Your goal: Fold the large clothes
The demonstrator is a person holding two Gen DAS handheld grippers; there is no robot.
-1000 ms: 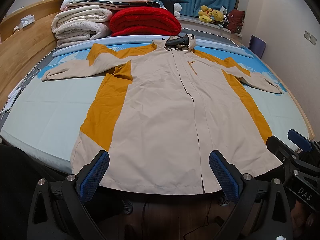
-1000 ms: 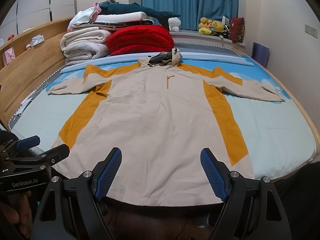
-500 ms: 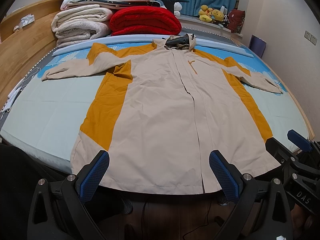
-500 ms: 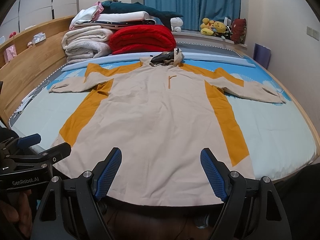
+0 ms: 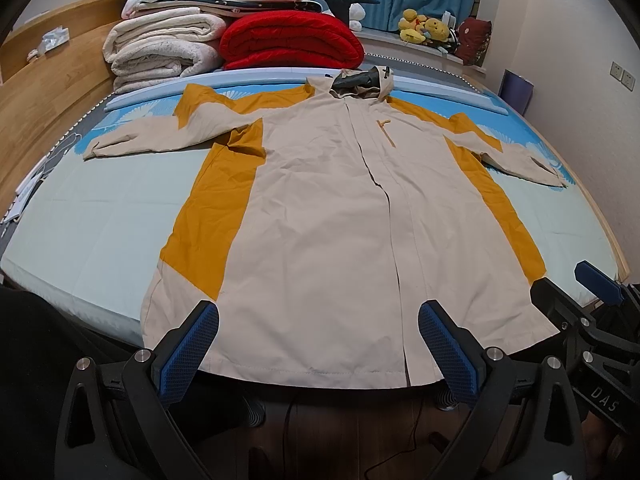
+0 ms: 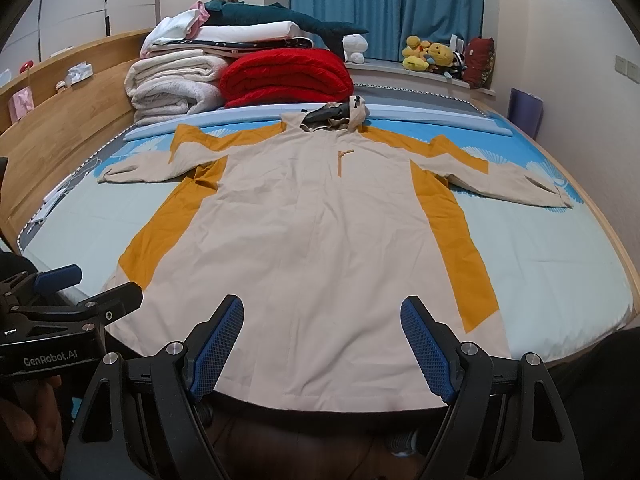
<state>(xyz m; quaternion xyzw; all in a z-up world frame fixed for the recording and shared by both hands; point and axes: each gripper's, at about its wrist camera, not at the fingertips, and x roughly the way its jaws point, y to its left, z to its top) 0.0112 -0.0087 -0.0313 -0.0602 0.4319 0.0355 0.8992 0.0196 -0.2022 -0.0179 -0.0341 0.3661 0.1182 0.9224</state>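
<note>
Jacket (image 5: 332, 216) flat on bed (image 5: 100, 216), long axis running straight ahead, hem nearest. Left hand-held gripper (image 5: 318, 344) and right hand-held gripper (image 6: 322, 346) both wide, empty, over hem; left nearer left hem corner.

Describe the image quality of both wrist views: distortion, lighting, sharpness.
Left wrist view: strong fisheye bending, dark vignetted corners, the bed edge bowed; even indoor light, the jacket sharp, no glare. Right wrist view: same curvature and dark corners; the jacket evenly lit, soft shadow under its hem, nothing noticeably blurred.
</note>
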